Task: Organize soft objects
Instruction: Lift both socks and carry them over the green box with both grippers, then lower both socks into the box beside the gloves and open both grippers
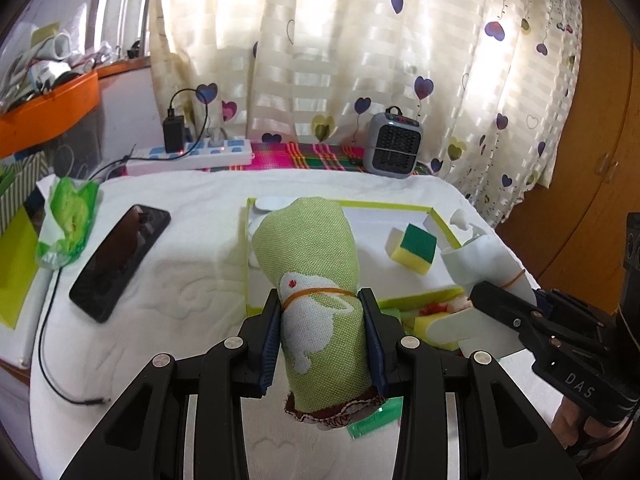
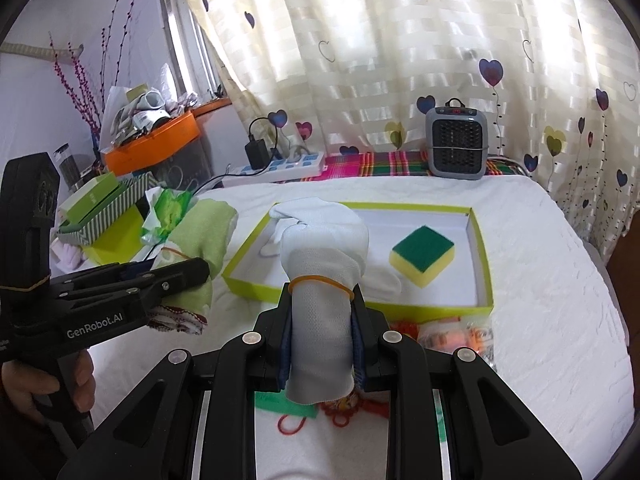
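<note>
My left gripper [image 1: 322, 320] is shut on a rolled green cloth [image 1: 316, 280] with a white rabbit print and a rubber band, held upright above the bed in front of the tray. My right gripper [image 2: 322, 320] is shut on a rolled white cloth [image 2: 320, 280] with a rubber band, also held upright. A shallow white tray with a lime-green rim [image 2: 478, 240] lies on the bed and holds a green-and-yellow sponge [image 2: 422, 254] and some white cloth [image 2: 384, 284]. The left gripper also shows in the right wrist view [image 2: 176, 276], and the right gripper in the left wrist view [image 1: 504, 300].
A black phone [image 1: 120, 260] and a green wet-wipe pack [image 1: 68, 220] lie left on the white bedspread. A power strip [image 1: 192, 156] and a small grey heater [image 1: 394, 144] stand at the back. Boxes [image 2: 100, 208] stand at the left. Red string and packets [image 2: 452, 336] lie before the tray.
</note>
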Demonstrator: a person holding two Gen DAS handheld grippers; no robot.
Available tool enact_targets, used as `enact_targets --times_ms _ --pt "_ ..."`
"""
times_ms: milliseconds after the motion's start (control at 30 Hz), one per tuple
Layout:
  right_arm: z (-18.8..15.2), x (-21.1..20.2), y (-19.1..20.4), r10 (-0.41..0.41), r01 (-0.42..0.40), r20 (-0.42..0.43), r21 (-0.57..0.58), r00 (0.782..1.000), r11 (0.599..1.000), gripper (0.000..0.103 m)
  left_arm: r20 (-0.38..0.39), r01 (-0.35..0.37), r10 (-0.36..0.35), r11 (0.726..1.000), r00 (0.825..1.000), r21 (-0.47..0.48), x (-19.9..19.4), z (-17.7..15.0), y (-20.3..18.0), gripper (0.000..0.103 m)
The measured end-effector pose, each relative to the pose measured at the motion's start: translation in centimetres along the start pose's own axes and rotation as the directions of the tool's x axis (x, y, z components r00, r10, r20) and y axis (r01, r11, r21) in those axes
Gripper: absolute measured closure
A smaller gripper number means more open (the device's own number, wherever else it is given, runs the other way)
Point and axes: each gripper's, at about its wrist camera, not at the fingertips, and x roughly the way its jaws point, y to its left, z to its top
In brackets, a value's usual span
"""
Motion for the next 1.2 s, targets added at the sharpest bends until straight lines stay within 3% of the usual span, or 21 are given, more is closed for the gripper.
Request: enact_targets --times_ms 667,1200 --pt "3.7 3.4 -4.6 -0.082 0.083 -0.020 0.039 0.996 0.996 0.078 -0.025 0.011 -0.011 0.999 1.000 0.036 5.3 4.0 -1.2 0.068" --pt "6.3 5.5 -6.8 -0.089 0.092 -0.037 0.063 0.995 0.994 0.078 -0.055 0.032 -0.031 0.999 0.998 0.023 8.6 6.6 -1.4 0.068"
